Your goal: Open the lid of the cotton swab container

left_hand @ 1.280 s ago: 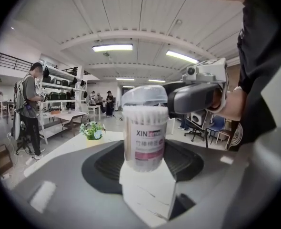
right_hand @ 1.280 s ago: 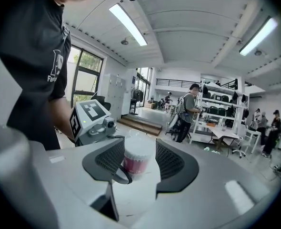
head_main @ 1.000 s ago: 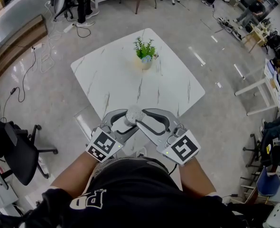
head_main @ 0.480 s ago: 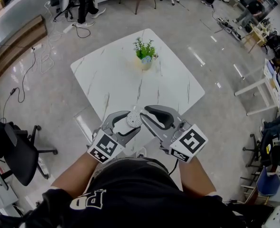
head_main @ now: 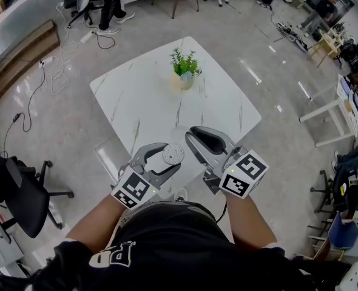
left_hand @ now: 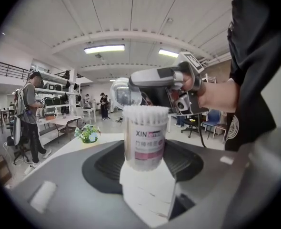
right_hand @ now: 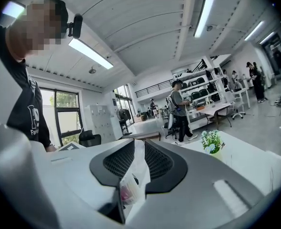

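The cotton swab container (head_main: 172,155), a clear tube with a pink and white label (left_hand: 145,137), stands upright with its white swab tips bare. My left gripper (head_main: 168,158) is shut on it, just above the near edge of the white marble table (head_main: 148,96). The clear round lid (left_hand: 125,92) is off the container and sits between the jaws of my right gripper (head_main: 193,137), which has just been closing on it. In the right gripper view the lid (right_hand: 133,173) shows edge-on, pinched between the black pads. The right gripper is held just right of the container.
A small potted plant (head_main: 185,65) stands at the far side of the table. A black office chair (head_main: 21,193) is on the floor to the left. Desks, chairs and cables ring the room, and people stand in the background.
The right gripper has rolled and drawn away to the right from the container, taking the clear lid with it. The swab tips now show. The left gripper has stayed put.
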A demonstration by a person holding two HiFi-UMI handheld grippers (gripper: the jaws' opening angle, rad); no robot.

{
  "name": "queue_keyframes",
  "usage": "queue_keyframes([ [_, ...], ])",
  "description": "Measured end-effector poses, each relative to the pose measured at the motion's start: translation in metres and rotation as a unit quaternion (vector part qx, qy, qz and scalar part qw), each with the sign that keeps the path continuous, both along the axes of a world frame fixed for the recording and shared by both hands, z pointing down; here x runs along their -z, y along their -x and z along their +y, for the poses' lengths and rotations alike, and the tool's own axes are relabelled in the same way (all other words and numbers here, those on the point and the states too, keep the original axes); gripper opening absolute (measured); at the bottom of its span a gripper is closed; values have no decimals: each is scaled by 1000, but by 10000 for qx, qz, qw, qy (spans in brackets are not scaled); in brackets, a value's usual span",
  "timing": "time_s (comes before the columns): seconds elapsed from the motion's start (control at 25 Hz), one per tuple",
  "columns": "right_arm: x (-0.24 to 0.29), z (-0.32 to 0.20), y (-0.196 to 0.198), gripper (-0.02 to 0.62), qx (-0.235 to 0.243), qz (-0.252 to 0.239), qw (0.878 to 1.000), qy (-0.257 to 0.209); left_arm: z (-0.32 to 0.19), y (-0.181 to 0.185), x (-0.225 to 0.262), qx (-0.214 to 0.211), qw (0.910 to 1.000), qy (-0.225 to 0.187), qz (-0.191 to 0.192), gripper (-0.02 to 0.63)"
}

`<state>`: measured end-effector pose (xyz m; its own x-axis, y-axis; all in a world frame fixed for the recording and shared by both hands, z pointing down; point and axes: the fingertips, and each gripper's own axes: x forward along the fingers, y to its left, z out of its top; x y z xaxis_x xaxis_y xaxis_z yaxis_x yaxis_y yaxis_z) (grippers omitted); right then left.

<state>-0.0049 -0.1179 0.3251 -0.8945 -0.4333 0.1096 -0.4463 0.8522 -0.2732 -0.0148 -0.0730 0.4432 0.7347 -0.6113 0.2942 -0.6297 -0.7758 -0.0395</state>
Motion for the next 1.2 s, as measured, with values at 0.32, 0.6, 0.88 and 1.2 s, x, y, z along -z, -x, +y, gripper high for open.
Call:
queue_keyframes([
  [0.32, -12, -14, -5, 62, -152, -392, 9974, 578, 1, 2, -1, -25, 10000, -53, -50, 302],
  [0.6, -29, -21, -12, 54, -316, -309, 9961, 766, 7, -1, 2, -148, 9997, -175, -68, 301],
  [0.88, -42, -23, -14, 46, -366, -212, 9954, 862, 8, -5, 6, -184, 9995, -240, -49, 301],
  [1.2, -60, -18, -12, 41, -336, 29, 9939, 1052, 9, -5, 7, -145, 9995, -287, -51, 301],
])
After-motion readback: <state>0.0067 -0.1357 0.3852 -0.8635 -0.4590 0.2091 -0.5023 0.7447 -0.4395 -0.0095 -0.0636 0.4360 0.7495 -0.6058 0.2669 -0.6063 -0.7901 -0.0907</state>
